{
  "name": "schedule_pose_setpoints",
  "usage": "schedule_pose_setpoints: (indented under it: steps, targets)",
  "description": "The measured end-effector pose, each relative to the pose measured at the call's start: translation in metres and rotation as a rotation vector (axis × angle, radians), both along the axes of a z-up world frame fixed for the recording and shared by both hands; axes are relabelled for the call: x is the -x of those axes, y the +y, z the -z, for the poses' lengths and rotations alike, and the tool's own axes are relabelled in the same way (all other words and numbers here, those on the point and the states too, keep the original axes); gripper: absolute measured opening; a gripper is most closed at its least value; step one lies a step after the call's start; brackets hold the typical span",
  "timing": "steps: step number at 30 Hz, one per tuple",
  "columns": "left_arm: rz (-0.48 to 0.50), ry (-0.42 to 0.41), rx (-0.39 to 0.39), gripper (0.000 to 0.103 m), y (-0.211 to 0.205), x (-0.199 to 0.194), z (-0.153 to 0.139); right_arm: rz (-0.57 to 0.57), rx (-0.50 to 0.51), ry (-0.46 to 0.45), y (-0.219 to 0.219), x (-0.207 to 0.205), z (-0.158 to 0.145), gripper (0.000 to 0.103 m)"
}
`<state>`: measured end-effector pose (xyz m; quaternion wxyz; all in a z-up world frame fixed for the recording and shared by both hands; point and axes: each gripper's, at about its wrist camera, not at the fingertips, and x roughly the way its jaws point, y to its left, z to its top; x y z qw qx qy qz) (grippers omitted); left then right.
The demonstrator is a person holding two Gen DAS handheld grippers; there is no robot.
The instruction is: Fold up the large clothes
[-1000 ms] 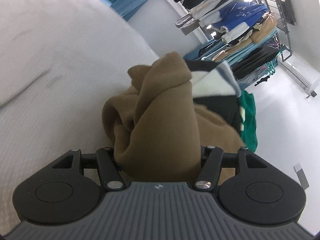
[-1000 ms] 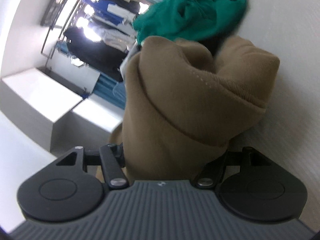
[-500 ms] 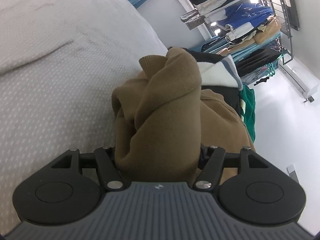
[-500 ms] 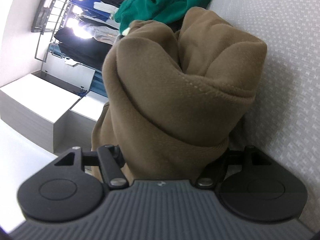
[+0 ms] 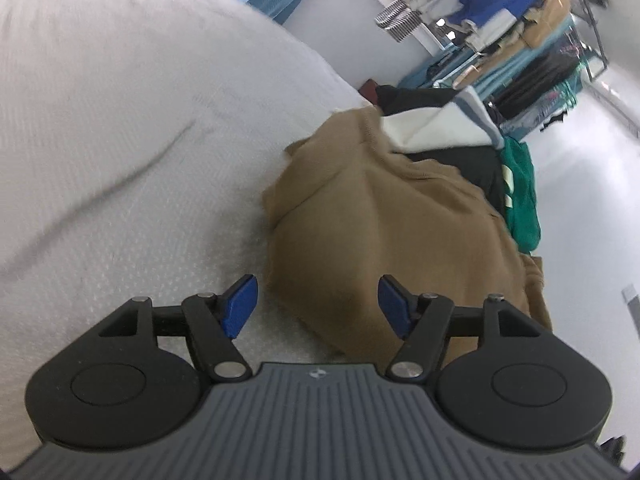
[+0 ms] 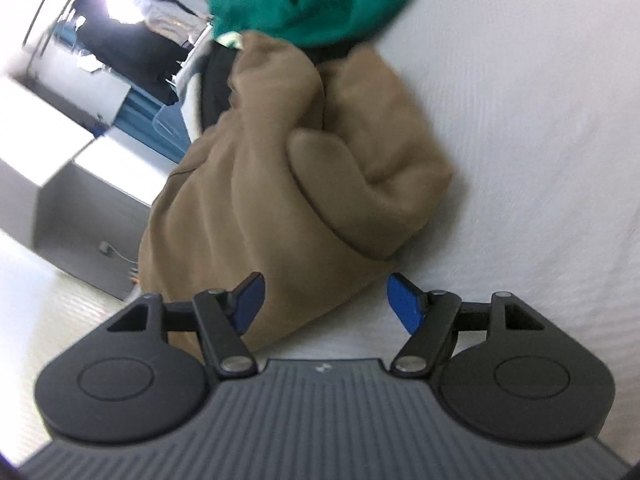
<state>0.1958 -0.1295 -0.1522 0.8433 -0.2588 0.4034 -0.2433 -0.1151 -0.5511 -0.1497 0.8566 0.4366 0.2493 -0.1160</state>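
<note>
A brown fleece garment (image 5: 384,216) lies bunched on the white bed cover (image 5: 120,120), next to a pile of other clothes. My left gripper (image 5: 316,304) is open, its blue pads apart, just short of the garment's near edge. In the right wrist view the same brown garment (image 6: 304,176) lies crumpled on the cover. My right gripper (image 6: 326,300) is open and empty, its blue pads either side of the garment's near corner.
A green garment (image 6: 316,4), a black one (image 5: 460,160) and a white-and-grey one (image 5: 436,124) are piled behind the brown one. A clothes rack (image 5: 520,20) stands beyond the bed. White and grey cabinets (image 6: 60,140) stand at the left.
Both grippers have opened and let go of the brown garment, which has dropped onto the bed cover. Both have drawn back a little from it.
</note>
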Motion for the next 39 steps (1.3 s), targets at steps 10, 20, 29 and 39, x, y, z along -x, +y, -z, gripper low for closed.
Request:
schedule_pose_setpoints:
  steps: [10, 20, 29, 39]
  targets:
    - [0.05, -0.24, -0.21, 0.073, -0.017, 0.053, -0.135, -0.078, 0.312, -0.123, 0.036, 0.007, -0.127, 0.071]
    - [0.058, -0.444, -0.338, 0.084, -0.036, 0.139, -0.233, -0.155, 0.55, -0.236, 0.107, 0.022, -0.216, 0.071]
    - [0.041, -0.56, -0.387, 0.089, -0.035, 0.214, -0.255, -0.186, 0.667, -0.238, 0.155, 0.042, -0.222, 0.071]
    - [0.078, -0.539, -0.401, 0.089, -0.038, 0.245, -0.231, -0.221, 0.686, -0.142, 0.179, 0.051, -0.186, 0.071]
